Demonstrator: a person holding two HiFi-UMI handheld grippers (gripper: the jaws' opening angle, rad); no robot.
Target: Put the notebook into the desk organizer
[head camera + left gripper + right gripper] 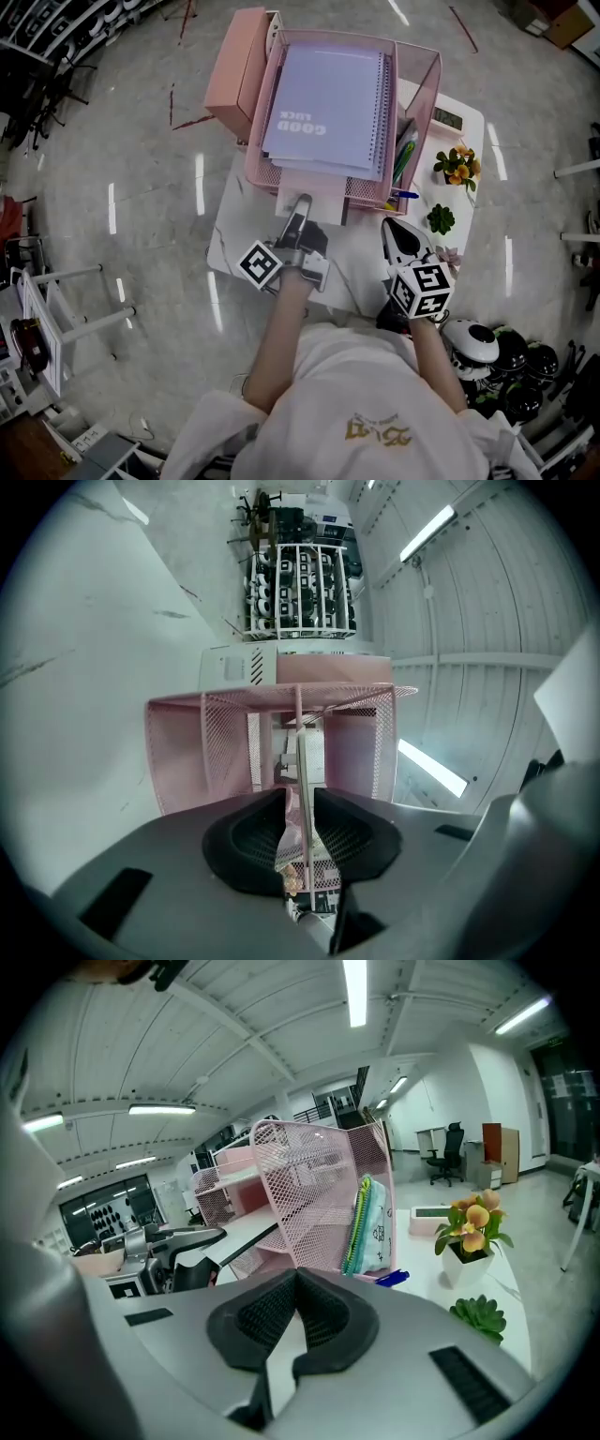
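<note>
- A person in a white shirt (356, 412) fills the bottom centre of the head view, both arms reaching over a white marble-patterned table (361, 262).
- The right gripper (392, 228), grey and black with a marker cube at its rear, hangs over the tabletop at centre right. In the right gripper view (296, 1274) its pad tips meet, clenched on nothing.
- The left gripper (301, 208), at frame centre, points at the front of a pink wire-mesh desk organizer (414, 70).
- In the left gripper view (302, 803) the jaws stand apart and released. The thin edge of a pale flat sheet-like item (306, 761) runs between them, pinched by neither pad.
- That pale item (314, 199) sticks out of a lower tier at the organizer's front. Whether it is a notebook or loose paper cannot be told.
- A lavender spiral-bound notebook (328, 103) lies flat on the organizer's top tray at upper centre, with its wire spine along the right edge.
- Slim green and blue items (403, 155) stand upright in the narrow compartment on the organizer's right.
- A blue pen (405, 195) lies on the table just beside the organizer's front corner.
- At right stand a small green succulent (441, 218) and, beyond it, potted orange flowers (457, 164).
- A pink rectangular box (234, 70) sits just beside the organizer at upper left.
</note>
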